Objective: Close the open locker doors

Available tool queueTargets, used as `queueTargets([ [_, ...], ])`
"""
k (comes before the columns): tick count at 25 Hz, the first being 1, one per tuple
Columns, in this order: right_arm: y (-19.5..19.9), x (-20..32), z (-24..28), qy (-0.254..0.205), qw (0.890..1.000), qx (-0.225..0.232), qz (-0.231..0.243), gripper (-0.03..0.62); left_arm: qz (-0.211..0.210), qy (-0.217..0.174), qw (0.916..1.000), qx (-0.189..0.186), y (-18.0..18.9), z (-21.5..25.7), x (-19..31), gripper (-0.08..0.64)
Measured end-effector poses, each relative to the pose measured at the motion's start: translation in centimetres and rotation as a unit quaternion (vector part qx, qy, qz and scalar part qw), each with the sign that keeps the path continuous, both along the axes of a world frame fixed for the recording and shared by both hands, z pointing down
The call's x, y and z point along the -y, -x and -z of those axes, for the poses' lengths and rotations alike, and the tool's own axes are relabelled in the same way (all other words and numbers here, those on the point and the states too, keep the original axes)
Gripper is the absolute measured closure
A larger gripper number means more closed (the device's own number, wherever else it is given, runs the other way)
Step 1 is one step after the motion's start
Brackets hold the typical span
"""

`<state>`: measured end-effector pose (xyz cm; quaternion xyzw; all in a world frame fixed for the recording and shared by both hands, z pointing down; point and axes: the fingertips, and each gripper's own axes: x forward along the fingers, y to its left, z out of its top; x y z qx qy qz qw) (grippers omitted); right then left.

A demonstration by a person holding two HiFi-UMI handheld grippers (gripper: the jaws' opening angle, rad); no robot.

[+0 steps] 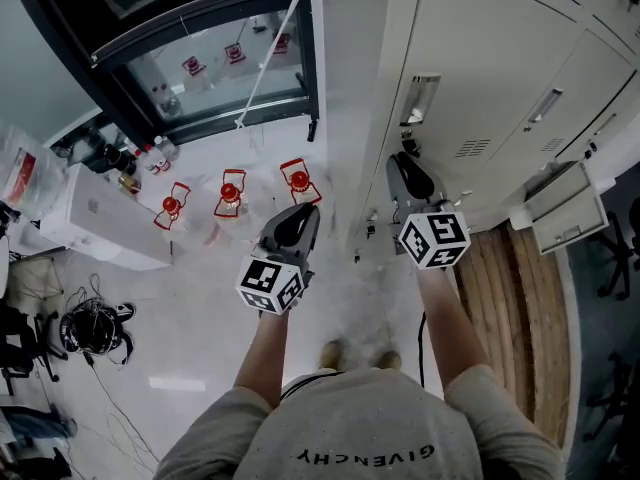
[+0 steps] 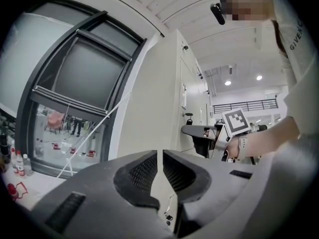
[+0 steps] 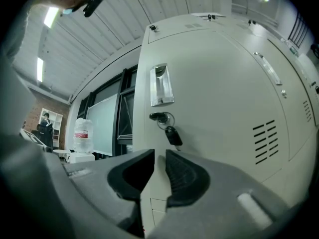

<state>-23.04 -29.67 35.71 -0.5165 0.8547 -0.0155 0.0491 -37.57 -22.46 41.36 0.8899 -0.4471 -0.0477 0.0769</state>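
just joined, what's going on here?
A person stands at a bank of pale grey metal lockers with a handheld gripper in each hand. The right gripper points at a shut locker door with a key in its lock, its jaws slightly apart and empty. The left gripper is off to the side of the lockers, jaws nearly together, empty. Further right, one door looks open.

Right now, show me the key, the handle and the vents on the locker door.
Key (image 3: 173,136): right gripper view, on its dark hanging fob.
Handle (image 3: 162,86): right gripper view, middle of the metal recess.
Vents (image 3: 264,141): right gripper view, on the middle slots.
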Motion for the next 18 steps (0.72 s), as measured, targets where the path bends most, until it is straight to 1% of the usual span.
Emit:
queueTargets([
  [12,-0.1,0.3,-0.4,0.003,1.0,0.01,-0.01,0.528,-0.002,0.004,1.0,-0.001,0.5,-0.5,-0.2,0.529],
  [18,0.5,-0.5,-1.2,0.012,1.0,0.009,0.007,0.528,-0.003,0.007,1.0,-0.001,0.6,-0.7,-0.6,0.529],
])
